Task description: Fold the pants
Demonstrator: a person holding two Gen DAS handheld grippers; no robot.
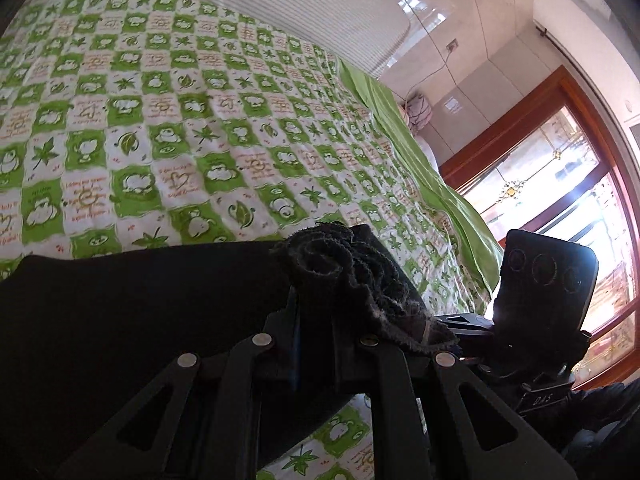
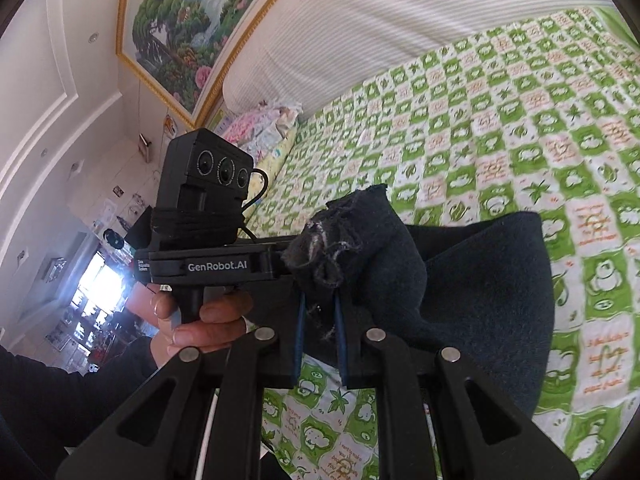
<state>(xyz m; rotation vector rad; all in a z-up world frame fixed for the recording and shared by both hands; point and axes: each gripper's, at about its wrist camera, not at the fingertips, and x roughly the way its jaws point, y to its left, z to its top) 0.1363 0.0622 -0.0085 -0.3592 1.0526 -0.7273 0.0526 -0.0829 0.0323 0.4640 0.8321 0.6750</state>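
Daylight is seen entering through the window (image 1: 560, 208) at 3 o'clock in the left view, blown out to white with pink fringing. A second blown-out window (image 2: 100, 280) sits at 9 o'clock in the right view, flaring. The bedspread (image 1: 180, 128) is evenly lit and sharp centrally. Pants (image 1: 120, 320) are crushed to near black, detail lost. Strong fisheye bending and dark vignetting are noted at all corners; slight smear at 3 o'clock in the right view.
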